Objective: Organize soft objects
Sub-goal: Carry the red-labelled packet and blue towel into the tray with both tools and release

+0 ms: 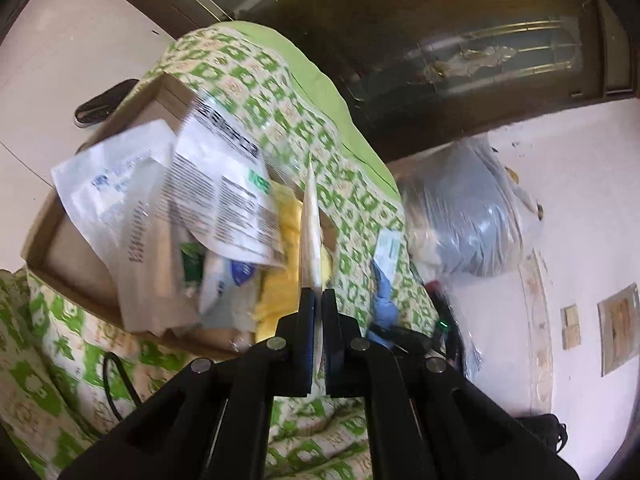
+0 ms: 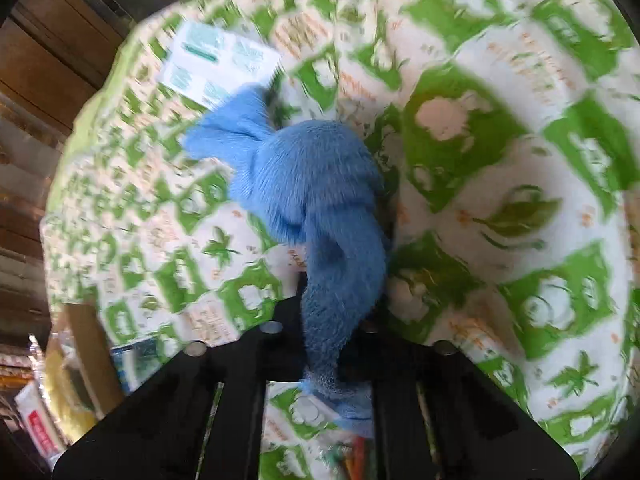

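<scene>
The left claw is pinching a thin white flat packet edge-on, jaws nearly together, poised over the open brown cardboard box crammed with printed plastic pouches and yellow cloth. The right claw is gripping a fluffy blue fabric piece trailing onto the green-and-white patterned bedspread. Sorting is looking midway; next, I judge, each item is needing lowering into the box

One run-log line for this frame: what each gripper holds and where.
left gripper: shut on white packet, by cardboard box | right gripper: shut on blue cloth, over green-patterned cover
</scene>
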`<state>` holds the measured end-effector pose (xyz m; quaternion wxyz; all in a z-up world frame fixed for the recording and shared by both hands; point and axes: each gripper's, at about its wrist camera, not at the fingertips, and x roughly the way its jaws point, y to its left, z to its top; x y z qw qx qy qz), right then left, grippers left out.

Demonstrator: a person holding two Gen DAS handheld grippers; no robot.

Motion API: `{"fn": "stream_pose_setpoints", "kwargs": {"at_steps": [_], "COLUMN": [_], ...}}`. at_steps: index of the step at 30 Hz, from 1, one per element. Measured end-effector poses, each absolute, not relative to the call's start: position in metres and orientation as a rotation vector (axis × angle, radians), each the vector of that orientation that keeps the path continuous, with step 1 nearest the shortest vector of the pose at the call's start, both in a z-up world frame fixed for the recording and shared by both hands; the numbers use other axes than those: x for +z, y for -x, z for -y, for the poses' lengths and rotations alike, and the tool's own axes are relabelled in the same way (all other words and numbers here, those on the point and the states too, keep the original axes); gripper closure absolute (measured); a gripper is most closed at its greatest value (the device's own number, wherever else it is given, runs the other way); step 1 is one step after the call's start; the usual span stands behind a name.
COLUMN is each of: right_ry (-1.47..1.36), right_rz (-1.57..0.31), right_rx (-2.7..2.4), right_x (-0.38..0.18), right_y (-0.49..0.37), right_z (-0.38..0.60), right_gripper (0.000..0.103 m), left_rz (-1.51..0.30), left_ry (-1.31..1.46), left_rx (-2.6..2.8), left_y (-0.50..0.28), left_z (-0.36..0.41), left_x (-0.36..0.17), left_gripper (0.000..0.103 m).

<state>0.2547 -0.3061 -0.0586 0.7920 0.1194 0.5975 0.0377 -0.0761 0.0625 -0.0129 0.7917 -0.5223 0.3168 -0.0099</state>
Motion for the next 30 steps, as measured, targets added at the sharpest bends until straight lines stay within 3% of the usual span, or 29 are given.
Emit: {"fn": "stream_pose_setpoints", "kwargs": {"at_steps": [8,19,26,30], "right_ry": [-0.39,-0.472,-0.394,-0.277], "right_rz": [-1.041,-0.755,-0.803,-0.987], "right_rx": [0.313,0.81,1.052,1.078], "right_x": [0.015,0.108,0.085,0.035], "right_y": [-0.208,-0.13,-0.099,-0.091], "right_z": [0.299,0.197,0.111,0.075], "right_gripper": [0.097,0.098,0.098,0.098], "left_rz": [-0.655,-0.635,-0.658,-0.709], "left_ry": [1.125,1.134,1.098,1.077], "left_rx": [-0.002,0.043,0.119,0.182], "left_y": [0.074,0.075,0.077,0.076], "left_z": [-0.072,-0.083,-0.084,-0.084], "left_x": [-0.019,-0.023,-0.025,-0.032], "left_gripper": [0.102,0.102,0.102,0.102]}}
